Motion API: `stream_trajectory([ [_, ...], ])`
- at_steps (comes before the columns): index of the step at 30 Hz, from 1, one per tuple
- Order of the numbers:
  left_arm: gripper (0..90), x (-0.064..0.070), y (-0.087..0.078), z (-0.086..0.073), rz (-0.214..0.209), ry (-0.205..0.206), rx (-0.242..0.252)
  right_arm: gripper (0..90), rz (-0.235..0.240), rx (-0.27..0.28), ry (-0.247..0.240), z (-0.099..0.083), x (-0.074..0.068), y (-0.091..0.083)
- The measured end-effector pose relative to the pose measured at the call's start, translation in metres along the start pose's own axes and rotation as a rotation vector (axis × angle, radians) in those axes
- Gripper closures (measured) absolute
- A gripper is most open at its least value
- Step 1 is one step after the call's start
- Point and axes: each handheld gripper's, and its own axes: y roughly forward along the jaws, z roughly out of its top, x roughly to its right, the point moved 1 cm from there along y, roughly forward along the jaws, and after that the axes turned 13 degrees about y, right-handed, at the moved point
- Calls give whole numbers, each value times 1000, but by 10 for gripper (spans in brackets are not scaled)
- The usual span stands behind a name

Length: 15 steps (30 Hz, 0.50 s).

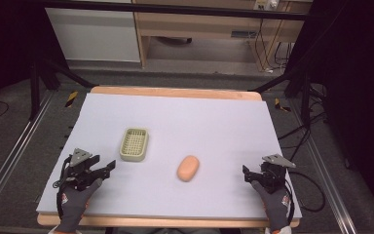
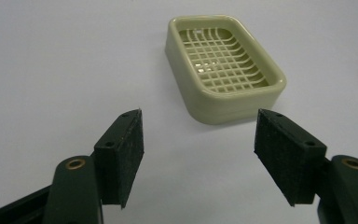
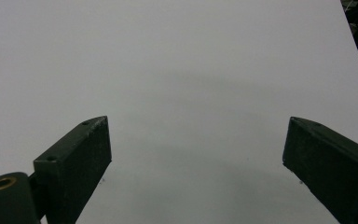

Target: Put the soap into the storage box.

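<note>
No writing or brand marks can be read on anything here. A pale green soap dish [image 1: 134,144] with a grid floor sits on the white counter [image 1: 214,122], left of centre, its long axis running away from the person toward the far edge. An orange oval soap [image 1: 188,168] lies just right of it and nearer, apart from the dish, its long axis tilted slightly toward the far right. The left tool [image 1: 108,167] rests at the near left, jaws spread wide and empty, the dish ahead of them. The right tool [image 1: 246,171] sits at the near right, jaws also wide apart, gripping nothing.
</note>
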Motion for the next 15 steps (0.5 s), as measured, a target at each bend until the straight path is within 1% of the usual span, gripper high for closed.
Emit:
stream_trajectory([
  [1, 317, 2, 0, 1, -10, 1, 1, 87, 1, 0, -4, 0, -1, 0],
  [3, 312, 5, -1, 3, -13, 4, 8, 93, 3, -1, -15, -1, -3, 0],
  [7, 303, 8, -1, 5, -22, 2, 16, 94, 4, -2, -13, -1, -3, -1],
  [8, 301, 10, -2, 6, -30, 8, 16, 94, 10, -5, -11, -2, -3, -1],
  [9, 299, 11, -2, 7, -29, 11, 21, 94, 11, -5, -7, -2, -4, -1],
  [12, 297, 15, -4, 9, -45, 12, 32, 94, 6, -5, -12, -3, -5, 0],
  [15, 293, 16, -4, 11, -50, 17, 34, 94, 3, -5, -12, -3, -6, -1],
])
